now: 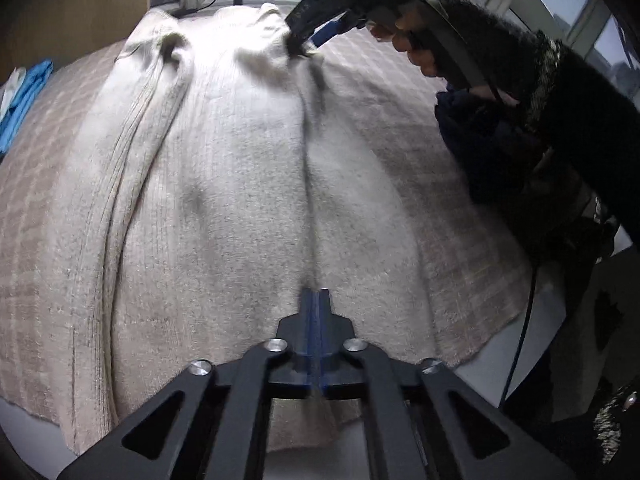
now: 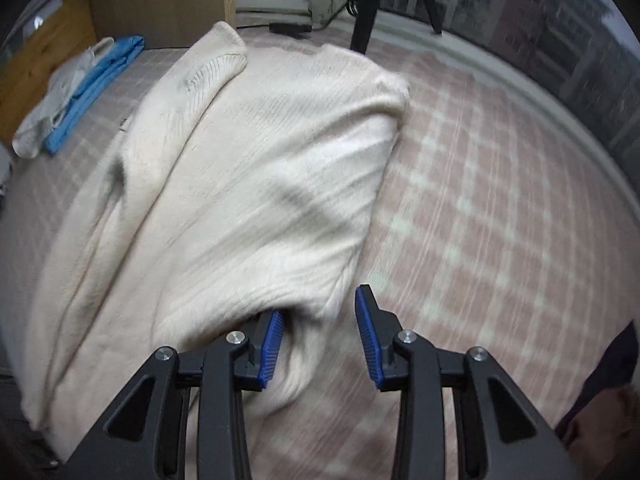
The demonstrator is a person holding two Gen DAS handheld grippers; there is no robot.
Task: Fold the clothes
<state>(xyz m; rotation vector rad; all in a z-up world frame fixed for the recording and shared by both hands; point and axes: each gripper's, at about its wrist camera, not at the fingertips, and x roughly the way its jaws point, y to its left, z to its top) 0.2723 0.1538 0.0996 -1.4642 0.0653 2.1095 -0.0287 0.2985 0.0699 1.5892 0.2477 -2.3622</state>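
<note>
While the left wrist view looks down its closed left gripper [image 1: 316, 300], the fingers appear pinched on the near hem of the cream sweater [image 1: 224, 184], likely to pin that edge against the checked bed cover [image 1: 452, 184]. From the right wrist view, the right gripper [image 2: 320, 328] stands part open, sweater fabric lying between its fingers unpressed, probably just let go along the fold's edge.

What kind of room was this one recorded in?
Probably a bedroom in a flat: the sweater lies on a bed-like surface under a checked cover, windows look onto apartment blocks, and a wooden cabinet stands alongside.
</note>
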